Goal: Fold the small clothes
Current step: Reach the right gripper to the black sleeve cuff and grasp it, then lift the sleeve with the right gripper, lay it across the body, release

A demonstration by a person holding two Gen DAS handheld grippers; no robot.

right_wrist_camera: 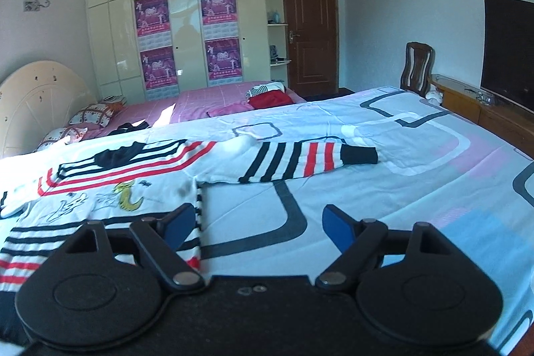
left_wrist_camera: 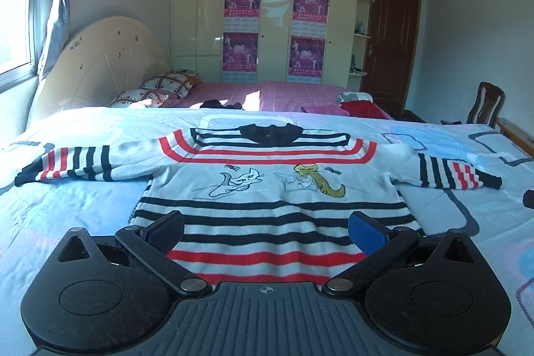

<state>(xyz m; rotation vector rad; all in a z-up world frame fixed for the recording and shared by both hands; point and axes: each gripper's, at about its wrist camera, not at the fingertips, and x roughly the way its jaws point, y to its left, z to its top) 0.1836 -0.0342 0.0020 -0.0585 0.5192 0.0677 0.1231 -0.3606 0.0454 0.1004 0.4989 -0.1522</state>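
Striped sweater (left_wrist_camera: 267, 189) flat on bedspread (left_wrist_camera: 83, 222), sleeves spread wide. Left gripper (left_wrist_camera: 267, 231) agape over hem at lower centre, empty. Right gripper (right_wrist_camera: 258, 227) agape beside sweater's side edge, empty.

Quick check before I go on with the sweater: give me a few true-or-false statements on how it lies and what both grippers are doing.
1. The striped sweater lies spread flat on the bedspread, both sleeves out to the sides. True.
2. The left gripper is clamped on the sweater's hem. False: its jaws stand open, with the hem area between them and nothing pinched.
3. The right gripper is open, near the sweater's side edge. True.
4. The right sleeve is already folded across the chest. False: it lies stretched out on the bedspread.
5. The sweater's chest shows two cartoon cats. True.
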